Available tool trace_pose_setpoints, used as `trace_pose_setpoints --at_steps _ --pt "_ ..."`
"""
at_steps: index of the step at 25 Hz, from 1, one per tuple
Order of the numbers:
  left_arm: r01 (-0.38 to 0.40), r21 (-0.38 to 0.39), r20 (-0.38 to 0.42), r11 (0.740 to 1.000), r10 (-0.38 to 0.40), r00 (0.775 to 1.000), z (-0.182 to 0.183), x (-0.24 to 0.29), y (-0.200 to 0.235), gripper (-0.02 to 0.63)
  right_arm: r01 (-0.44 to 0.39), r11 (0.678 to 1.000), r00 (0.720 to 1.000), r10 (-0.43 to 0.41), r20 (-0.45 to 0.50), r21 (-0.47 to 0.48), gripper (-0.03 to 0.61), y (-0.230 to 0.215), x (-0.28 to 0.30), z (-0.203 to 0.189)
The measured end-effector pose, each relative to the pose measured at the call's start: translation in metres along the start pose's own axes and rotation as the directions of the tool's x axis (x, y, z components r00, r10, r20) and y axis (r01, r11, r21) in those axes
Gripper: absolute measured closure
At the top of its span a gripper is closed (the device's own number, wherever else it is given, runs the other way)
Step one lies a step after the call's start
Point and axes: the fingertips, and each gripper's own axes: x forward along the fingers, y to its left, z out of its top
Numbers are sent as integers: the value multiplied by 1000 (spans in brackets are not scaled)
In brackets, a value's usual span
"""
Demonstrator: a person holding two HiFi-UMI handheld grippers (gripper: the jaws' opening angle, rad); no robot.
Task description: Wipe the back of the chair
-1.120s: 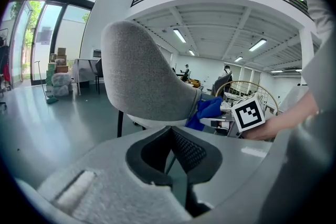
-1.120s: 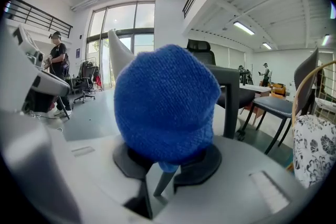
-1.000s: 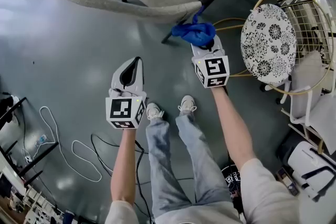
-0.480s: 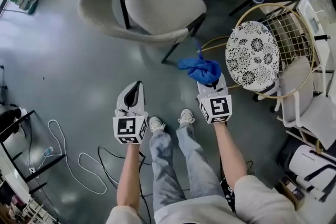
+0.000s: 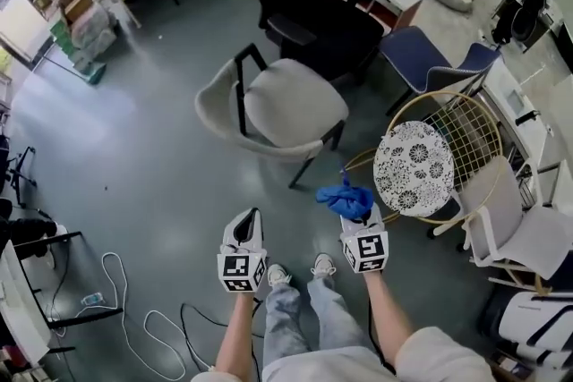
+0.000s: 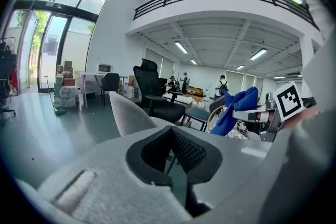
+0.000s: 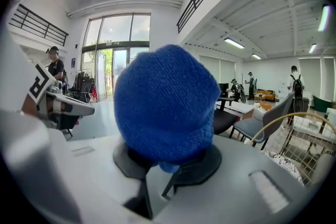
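Right gripper (image 5: 358, 222): fingers clamped on a bunched blue cloth (image 5: 345, 199), carried ready for wiping.
Left gripper (image 5: 246, 224): fingers pressed together, empty, held alongside.
Chair (image 5: 291, 103): stands ahead on the floor (image 5: 134, 174), well apart from both grippers; its curved back looks unwiped.
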Motion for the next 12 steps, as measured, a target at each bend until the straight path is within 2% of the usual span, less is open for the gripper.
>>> trace_pose_setpoints --at_steps 4,8,12 --pt "-7 14 42 1000 7 999 42 -8 8 611 -2 1000 998 3 59 -6 500 0 0 57" --pt "-7 24 44 1000 6 999 69 -42 4 611 5 1000 997 -3 77 -27 500 7 -26 100" --pt "-35 21 89 999 33 995 108 -65 12 611 12 999 993 -8 116 -38 500 7 -40 145"
